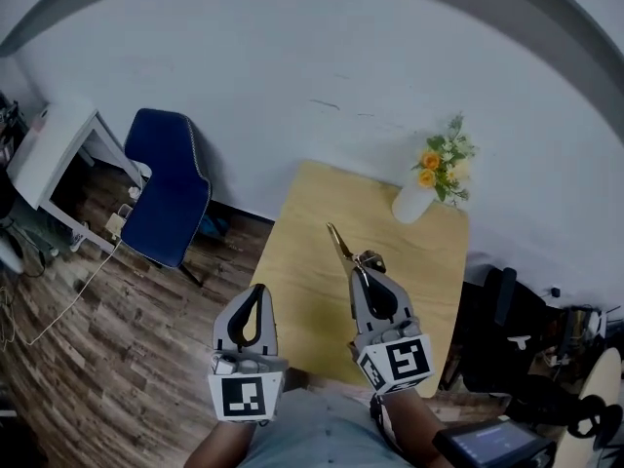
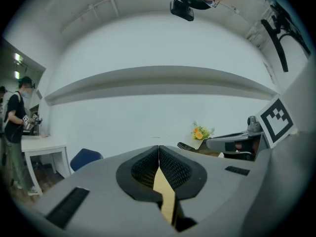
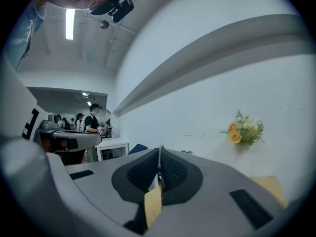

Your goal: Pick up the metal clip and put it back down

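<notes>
1. The person is holding the right gripper (image 1: 364,266) out over the wooden table (image 1: 312,261), and its jaws are pinching the metal clip (image 1: 341,242).
2. In the right gripper view the two jaws are pressing together, with only a thin sliver of the metal clip (image 3: 159,167) showing edge-on between the dark pads (image 3: 173,172).
3. From above, most of the clip is sticking out past the jaw tips, slanting away from the person toward the white wall (image 1: 292,66).
4. I cannot tell whether the far end of the clip is touching the tabletop or hanging just above it.
5. The left gripper (image 1: 259,291) is hovering beside the table's near left edge, apart from the clip, and its jaws are meeting tip to tip with nothing between them.
6. A vase of flowers (image 1: 434,175) is standing at the table's far right corner, well apart from the clip.
7. A blue chair (image 1: 166,188) is sitting on the floor to the left of the table.
</notes>
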Action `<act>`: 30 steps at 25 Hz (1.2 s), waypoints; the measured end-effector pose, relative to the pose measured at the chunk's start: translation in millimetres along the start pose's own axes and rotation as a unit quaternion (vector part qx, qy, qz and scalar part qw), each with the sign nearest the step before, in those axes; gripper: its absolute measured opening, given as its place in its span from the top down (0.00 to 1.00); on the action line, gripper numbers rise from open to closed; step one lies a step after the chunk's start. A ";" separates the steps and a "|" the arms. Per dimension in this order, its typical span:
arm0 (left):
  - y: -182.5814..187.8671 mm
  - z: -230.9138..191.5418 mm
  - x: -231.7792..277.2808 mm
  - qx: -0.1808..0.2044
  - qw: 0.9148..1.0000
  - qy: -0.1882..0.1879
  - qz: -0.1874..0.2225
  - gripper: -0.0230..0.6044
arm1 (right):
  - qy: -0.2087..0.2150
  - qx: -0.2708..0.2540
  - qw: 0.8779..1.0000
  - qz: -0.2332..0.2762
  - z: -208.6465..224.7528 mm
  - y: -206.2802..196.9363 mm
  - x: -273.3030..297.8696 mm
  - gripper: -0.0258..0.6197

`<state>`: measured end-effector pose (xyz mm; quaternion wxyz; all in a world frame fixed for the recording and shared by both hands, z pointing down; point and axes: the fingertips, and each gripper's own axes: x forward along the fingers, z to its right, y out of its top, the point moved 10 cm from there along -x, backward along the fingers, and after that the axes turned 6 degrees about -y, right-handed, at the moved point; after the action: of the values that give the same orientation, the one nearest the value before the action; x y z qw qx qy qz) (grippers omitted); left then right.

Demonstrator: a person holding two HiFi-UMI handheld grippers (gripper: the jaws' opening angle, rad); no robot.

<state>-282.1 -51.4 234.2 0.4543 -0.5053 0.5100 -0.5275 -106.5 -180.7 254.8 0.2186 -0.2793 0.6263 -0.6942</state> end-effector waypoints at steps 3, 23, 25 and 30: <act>-4.5 -17.0 1.0 -0.004 1.000 0.028 -0.011 0.93 | 0.028 0.002 1.000 -0.015 -8.8 -8.6 23.1 0.89; -117.3 -72.5 27.6 -0.062 0.986 0.058 -0.147 0.93 | 0.101 0.052 0.977 -0.183 -43.7 -172.4 126.4 0.89; -130.3 -77.3 34.6 -0.063 0.983 0.059 -0.161 0.93 | 0.105 0.057 0.973 -0.197 -42.0 -190.7 134.5 0.89; -154.7 -93.3 44.2 -0.079 0.977 0.067 -0.184 0.93 | 0.106 0.061 0.968 -0.221 -45.2 -222.3 149.5 0.89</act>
<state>-372.8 -77.5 394.4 0.2729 -0.5880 0.4777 -0.5929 -237.9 -218.0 489.6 0.0089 -0.3216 0.5251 -0.7879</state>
